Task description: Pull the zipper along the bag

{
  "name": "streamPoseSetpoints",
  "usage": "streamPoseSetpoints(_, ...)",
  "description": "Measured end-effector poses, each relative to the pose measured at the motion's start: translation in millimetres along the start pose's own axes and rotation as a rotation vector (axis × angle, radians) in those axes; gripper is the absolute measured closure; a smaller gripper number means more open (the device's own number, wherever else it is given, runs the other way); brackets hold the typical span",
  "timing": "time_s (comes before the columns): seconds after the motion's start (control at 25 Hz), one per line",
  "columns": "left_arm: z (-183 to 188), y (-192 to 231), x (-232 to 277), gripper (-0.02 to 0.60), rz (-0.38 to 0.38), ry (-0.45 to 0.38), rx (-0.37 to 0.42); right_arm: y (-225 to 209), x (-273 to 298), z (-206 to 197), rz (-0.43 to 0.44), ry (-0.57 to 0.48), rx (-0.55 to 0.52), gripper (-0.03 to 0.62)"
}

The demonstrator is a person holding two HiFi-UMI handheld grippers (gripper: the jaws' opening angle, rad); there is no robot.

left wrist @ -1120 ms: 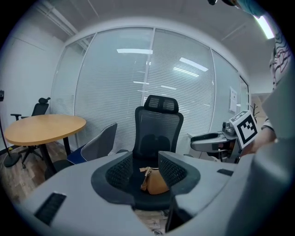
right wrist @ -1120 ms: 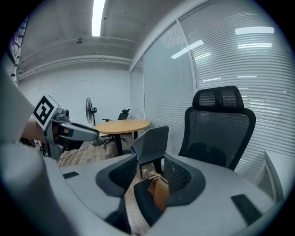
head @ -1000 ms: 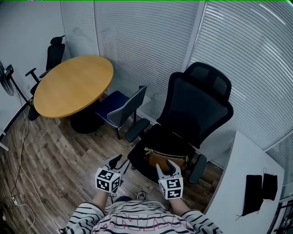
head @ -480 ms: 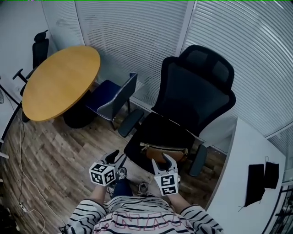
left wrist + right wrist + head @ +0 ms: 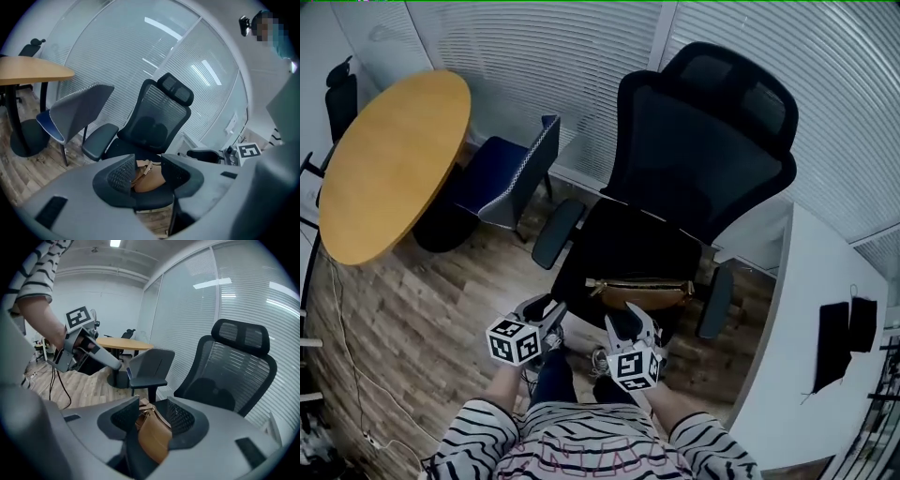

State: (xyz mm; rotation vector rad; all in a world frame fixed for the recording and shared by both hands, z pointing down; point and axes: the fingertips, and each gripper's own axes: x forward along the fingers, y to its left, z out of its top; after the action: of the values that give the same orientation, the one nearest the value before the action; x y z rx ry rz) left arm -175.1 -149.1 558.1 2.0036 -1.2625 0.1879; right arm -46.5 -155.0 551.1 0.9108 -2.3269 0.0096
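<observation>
the brown bag (image 5: 639, 294) is lying across the seat of the black office chair (image 5: 698, 159), with its gold zipper (image 5: 642, 282) running side to side along the upper edge. over the last second both arms have been sinking and reaching toward the seat. the person's head has been tipping down with them, so the bag is now sitting just beyond the jaw tips rather than well ahead of them.

the left hand-held gripper (image 5: 547, 307) is hovering off the front left corner of the seat, jaws standing apart with nothing between the pads. its own view is lining up the bag's strap end in the gap. the right hand-held gripper (image 5: 627, 320) is likewise open and empty, sitting nearer the bag's middle. the tan leather is showing through its gap but not being touched. neither pair of jaws has been changing its width.

this is looking like the approach finishing: the zipper is not yet being pulled. one gripper will probably be steadying the bag while the other is finding the pull tab, which is too small to make out here.
</observation>
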Motion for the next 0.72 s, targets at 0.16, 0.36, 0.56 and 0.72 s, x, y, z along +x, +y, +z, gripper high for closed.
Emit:
streamPoseSetpoints(0.16,-11,16,22,0.431,-0.032,0.028,-0.027,8,24,-16,-0.013,0.026,-0.096,0.418)
streamPoseSetpoints(0.36,-26,34,41,0.431,-0.058,0.045,-0.055,21,53,-36,-0.024,0.048,-0.218,0.404)
streamPoseSetpoints(0.56,-46,51,52,0.431,-0.071,0.066,-0.075,34,82,-50,-0.043,0.048,-0.411,0.366)
streamPoseSetpoints(0.72,-57,64,58,0.431,-0.079,0.067,-0.108,46,101,-60,-0.044,0.038,-0.556,0.353)
